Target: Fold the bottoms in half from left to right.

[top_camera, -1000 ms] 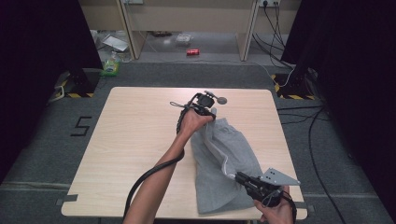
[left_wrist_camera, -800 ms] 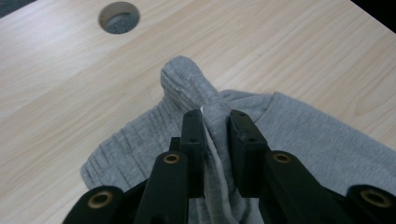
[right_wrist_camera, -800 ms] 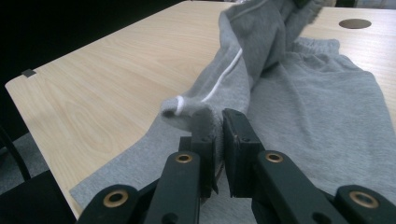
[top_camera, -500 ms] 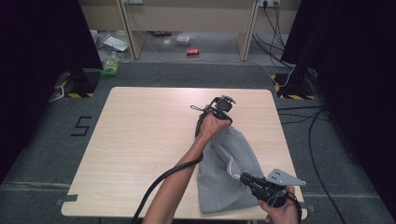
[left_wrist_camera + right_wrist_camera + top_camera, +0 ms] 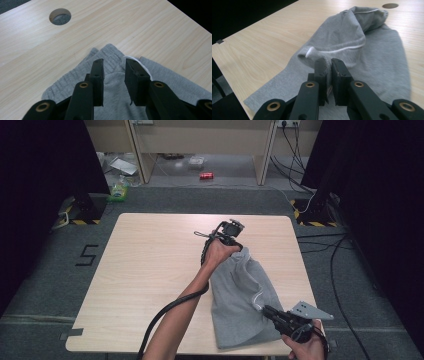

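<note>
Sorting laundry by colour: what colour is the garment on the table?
Grey, with a thin white stripe; the garment shows best in the right gripper view.

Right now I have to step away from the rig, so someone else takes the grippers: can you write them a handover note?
Left gripper: jaws open, over the bunched far end of the grey garment, nothing gripped.
Right gripper: jaws shut on a fold of the garment near the white piping, at the near table edge.
Garment lies crumpled on the table's right half, far end by the cable hole.
Done: near fold gripped. Left: probably grip the far end and spread or fold it flat.
</note>
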Demonstrator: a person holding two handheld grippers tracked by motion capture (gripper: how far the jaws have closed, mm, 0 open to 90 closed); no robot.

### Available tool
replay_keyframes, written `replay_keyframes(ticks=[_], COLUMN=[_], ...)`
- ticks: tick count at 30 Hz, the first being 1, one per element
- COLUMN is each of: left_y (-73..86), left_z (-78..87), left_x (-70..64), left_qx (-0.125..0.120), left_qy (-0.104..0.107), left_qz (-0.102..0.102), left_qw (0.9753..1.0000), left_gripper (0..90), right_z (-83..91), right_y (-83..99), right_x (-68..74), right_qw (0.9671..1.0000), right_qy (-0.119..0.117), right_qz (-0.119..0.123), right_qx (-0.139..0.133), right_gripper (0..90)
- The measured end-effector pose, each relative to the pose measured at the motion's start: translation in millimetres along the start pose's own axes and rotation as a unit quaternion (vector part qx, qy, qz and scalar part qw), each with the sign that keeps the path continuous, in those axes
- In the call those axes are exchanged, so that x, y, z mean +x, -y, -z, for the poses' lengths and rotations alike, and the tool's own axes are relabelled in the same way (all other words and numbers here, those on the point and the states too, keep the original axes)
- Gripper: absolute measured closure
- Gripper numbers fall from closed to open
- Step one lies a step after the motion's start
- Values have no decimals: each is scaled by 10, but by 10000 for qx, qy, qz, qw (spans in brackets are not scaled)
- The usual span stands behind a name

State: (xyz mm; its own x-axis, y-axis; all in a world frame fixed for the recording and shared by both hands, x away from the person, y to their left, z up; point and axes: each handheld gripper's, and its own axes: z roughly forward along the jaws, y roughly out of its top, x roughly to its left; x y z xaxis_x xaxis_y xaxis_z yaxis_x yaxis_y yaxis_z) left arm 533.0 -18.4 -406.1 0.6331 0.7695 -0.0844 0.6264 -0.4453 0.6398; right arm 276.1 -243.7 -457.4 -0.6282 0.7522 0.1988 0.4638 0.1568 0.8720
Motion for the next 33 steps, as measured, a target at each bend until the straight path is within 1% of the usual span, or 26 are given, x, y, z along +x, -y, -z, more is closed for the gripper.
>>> replay_keyframes(ticks=[2, 6, 7, 8, 9, 10, 12, 13, 16, 18, 20, 22, 23, 25, 27, 28, 29, 30, 31, 32, 33], left_y=[32, 155, 193, 228, 261, 293, 361, 402, 534, 617, 688, 743, 764, 796, 817, 823, 829, 835, 842, 851, 864], left_z=[6, 22, 33, 46, 59, 71, 100, 114, 148, 160, 163, 164, 163, 155, 141, 134, 124, 111, 98, 88, 81], left_x=[36, 94, 119, 155, 198, 243, 328, 362, 477, 541, 581, 605, 613, 617, 610, 605, 593, 583, 573, 568, 565], left_qx=[-19, -24, -14, -13, -12, -22, -64, -75, -83, -95, -61, -52, -59, -33, -22, -24, -29, -3, 47, 77, 68], left_qy=[15, 78, 77, 62, 41, 23, 32, 54, 43, 30, 31, 44, 49, 13, -14, -12, -1, -1, 4, 1, 2], left_qz=[17, 4, 0, 4, 34, 70, 123, 141, 212, 321, 335, 366, 401, 410, 406, 385, 399, 387, 393, 375, 353], left_qw=[10000, 10000, 10000, 10000, 10000, 10000, 9999, 9999, 9997, 9994, 9994, 9993, 9992, 9992, 9992, 9993, 9992, 9993, 9992, 9993, 9994], left_gripper=[681, 681, 680, 681, 681, 681, 680, 679, 674, 668, 652, 621, 599, 556, 489, 463, 435, 420, 395, 379, 372], right_z=[108, 239, 269, 335, 367, 367, 403, 400, 354, 308, 281, 253, 231, 169, 98, 61, 26, -6, -32, -39, 22], right_y=[61, 174, 199, 253, 276, 276, 302, 301, 285, 258, 215, 186, 182, 180, 181, 186, 197, 210, 223, 238, 273], right_x=[-15, -110, -134, -177, -201, -201, -244, -256, -264, -267, -271, -255, -240, -192, -143, -124, -111, -104, -114, -135, -195], right_qw=[9999, 9994, 9992, 9986, 9981, 9981, 9973, 9968, 9964, 9959, 9953, 9951, 9952, 9954, 9950, 9944, 9930, 9908, 9877, 9852, 9841], right_qy=[116, 284, 338, 445, 531, 531, 632, 665, 760, 811, 848, 856, 861, 831, 795, 793, 843, 909, 988, 1065, 1115], right_qz=[2, -195, -212, -301, -301, -301, -384, -437, -378, -361, -438, -443, -377, -234, -84, 29, 143, 226, 373, 477, 452], right_qx=[-13, -18, -15, -4, -2, -2, 5, -5, 79, 145, 155, 211, 267, 411, 596, 699, 812, 977, 1149, 1254, 1306], right_gripper=[837, 851, 851, 847, 847, 846, 825, 799, 713, 616, 553, 503, 488, 461, 453, 460, 515, 581, 658, 725, 824])
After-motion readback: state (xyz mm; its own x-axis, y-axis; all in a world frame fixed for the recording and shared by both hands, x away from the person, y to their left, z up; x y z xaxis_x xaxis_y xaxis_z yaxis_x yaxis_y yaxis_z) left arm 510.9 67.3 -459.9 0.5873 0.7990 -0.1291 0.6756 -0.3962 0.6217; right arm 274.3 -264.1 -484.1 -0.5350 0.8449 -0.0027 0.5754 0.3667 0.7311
